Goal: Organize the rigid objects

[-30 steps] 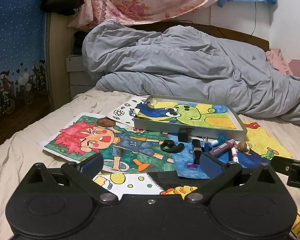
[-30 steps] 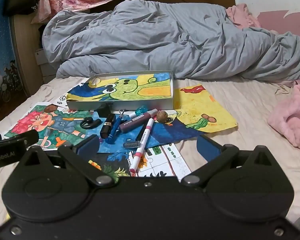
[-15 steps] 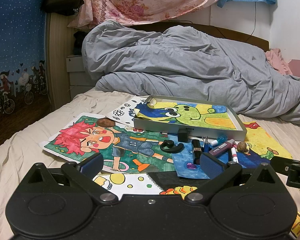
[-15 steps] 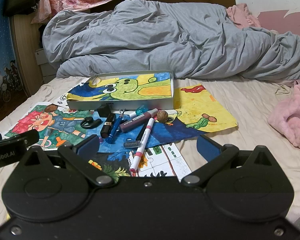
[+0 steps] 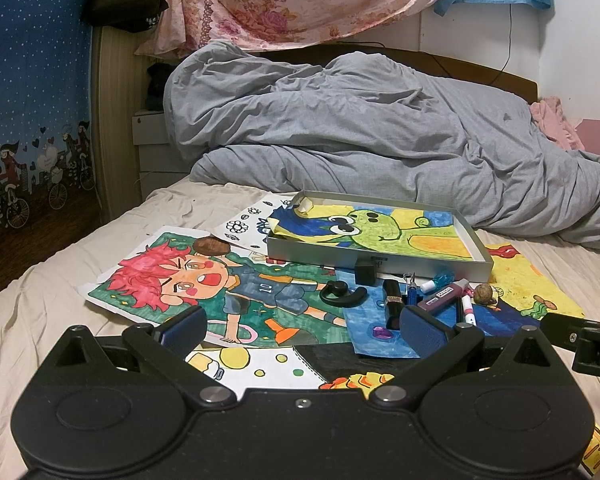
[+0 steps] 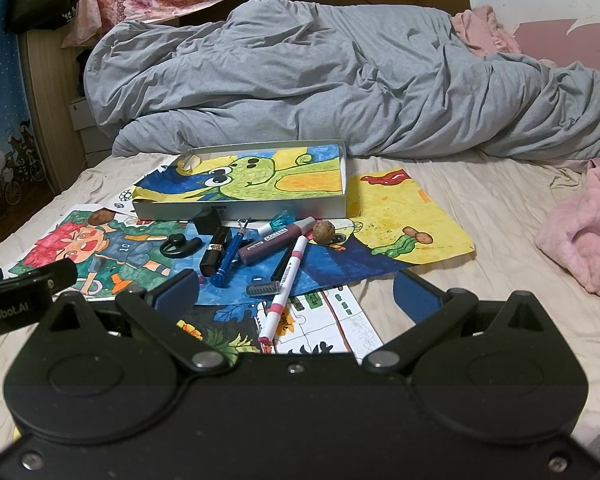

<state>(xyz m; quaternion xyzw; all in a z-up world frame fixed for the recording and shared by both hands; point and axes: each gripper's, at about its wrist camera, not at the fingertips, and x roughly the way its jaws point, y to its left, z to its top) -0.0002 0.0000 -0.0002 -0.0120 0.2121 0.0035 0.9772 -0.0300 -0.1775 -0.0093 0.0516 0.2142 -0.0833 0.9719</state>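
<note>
A shallow grey box point(image 6: 244, 211) lined with a green frog drawing sits on the bed; it also shows in the left wrist view point(image 5: 380, 258). In front of it lie small items: a black lipstick point(image 6: 216, 251), a blue tool point(image 6: 230, 255), a purple tube point(image 6: 274, 241), a pink-and-white marker point(image 6: 284, 286), a walnut point(image 6: 324, 232), a black earpiece point(image 6: 179, 246) and a black cube point(image 6: 207, 221). My right gripper point(image 6: 296, 290) is open and empty, near the marker. My left gripper point(image 5: 300, 322) is open and empty, short of the earpiece point(image 5: 342, 292).
Coloured drawings point(image 5: 204, 276) cover the beige sheet. A crumpled grey duvet point(image 6: 340, 80) lies behind the box. A pink blanket point(image 6: 580, 232) lies at the right. A second walnut point(image 5: 210, 245) rests on the red-haired drawing. The bed's left edge drops to a dark floor.
</note>
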